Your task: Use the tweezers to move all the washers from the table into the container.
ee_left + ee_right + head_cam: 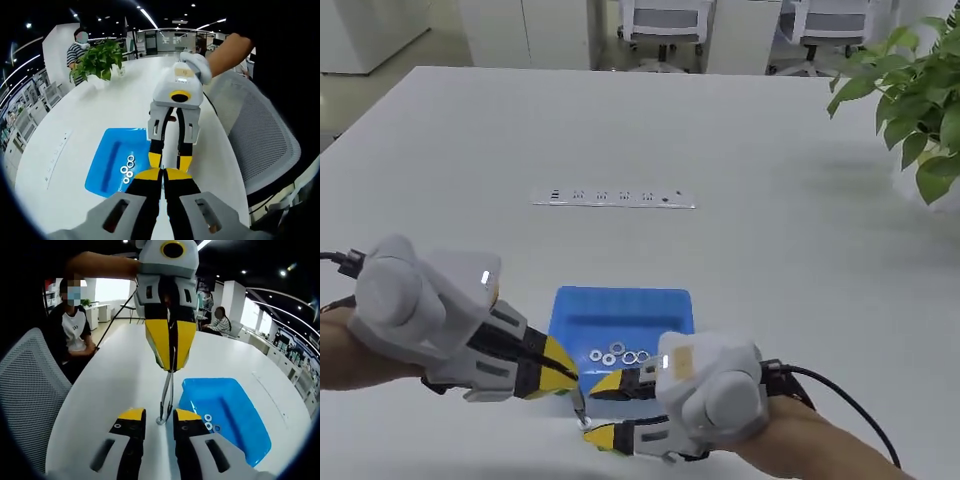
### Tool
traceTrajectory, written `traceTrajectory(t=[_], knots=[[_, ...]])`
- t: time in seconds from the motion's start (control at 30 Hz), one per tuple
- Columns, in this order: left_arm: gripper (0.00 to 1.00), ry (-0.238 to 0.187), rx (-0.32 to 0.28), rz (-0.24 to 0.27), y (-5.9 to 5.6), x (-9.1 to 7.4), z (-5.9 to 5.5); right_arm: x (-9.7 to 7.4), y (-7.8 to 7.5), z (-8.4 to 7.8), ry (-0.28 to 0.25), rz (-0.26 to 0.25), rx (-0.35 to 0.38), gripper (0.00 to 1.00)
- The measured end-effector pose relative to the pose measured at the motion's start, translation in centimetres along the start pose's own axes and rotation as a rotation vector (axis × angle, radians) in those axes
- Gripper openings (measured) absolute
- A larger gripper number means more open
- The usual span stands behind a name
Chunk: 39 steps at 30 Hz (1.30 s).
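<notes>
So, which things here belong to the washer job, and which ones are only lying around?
For the job: thin metal tweezers, held by the left gripper; small silver metal washers; shallow blue plastic container holding them.
Just lying about: leafy green plant; white socket strip on the white table; pale office chairs beyond it.

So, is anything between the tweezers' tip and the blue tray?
Nothing visible: bare white table separates the thin metal tweezers from the blue plastic tray; jaws of the right gripper flank the tip closely.

Washers (618, 354) in container (620, 305) — (on table (620, 130))
</notes>
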<state>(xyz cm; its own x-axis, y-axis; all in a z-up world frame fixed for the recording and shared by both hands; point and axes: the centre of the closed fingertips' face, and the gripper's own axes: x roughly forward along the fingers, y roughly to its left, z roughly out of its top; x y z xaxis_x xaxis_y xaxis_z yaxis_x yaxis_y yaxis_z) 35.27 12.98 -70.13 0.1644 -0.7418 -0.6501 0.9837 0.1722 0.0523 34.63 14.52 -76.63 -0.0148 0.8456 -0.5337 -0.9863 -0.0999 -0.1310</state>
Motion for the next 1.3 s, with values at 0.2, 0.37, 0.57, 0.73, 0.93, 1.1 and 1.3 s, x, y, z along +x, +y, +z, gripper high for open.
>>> traceTrajectory(t=[0.2,0.37,0.57,0.73,0.93,1.1,1.3], knots=[[0.05,0.005,0.004,-0.010,0.06,0.00,-0.12,0.85,-0.38,0.07,0.008,-0.010,-0.028,0.18],[0.05,0.009,0.007,-0.013,0.07,0.03,-0.12,1.08,-0.69,0.25,0.000,-0.027,-0.029,0.13],[0.05,0.009,0.006,-0.016,0.07,0.05,-0.11,1.12,-0.77,0.20,-0.004,-0.027,-0.032,0.11],[0.05,0.010,0.010,-0.018,-0.03,0.13,0.01,1.13,-0.72,0.19,-0.009,-0.025,-0.020,0.10],[0.05,0.021,0.020,-0.022,-0.17,0.12,0.06,1.14,-0.70,0.21,-0.011,-0.025,-0.017,0.10],[0.05,0.031,0.024,-0.025,-0.30,0.09,0.07,1.12,-0.61,0.21,-0.005,-0.021,-0.019,0.09],[0.05,0.035,0.026,-0.026,-0.66,0.02,0.34,0.83,-0.39,0.26,-0.002,-0.021,-0.021,0.09]])
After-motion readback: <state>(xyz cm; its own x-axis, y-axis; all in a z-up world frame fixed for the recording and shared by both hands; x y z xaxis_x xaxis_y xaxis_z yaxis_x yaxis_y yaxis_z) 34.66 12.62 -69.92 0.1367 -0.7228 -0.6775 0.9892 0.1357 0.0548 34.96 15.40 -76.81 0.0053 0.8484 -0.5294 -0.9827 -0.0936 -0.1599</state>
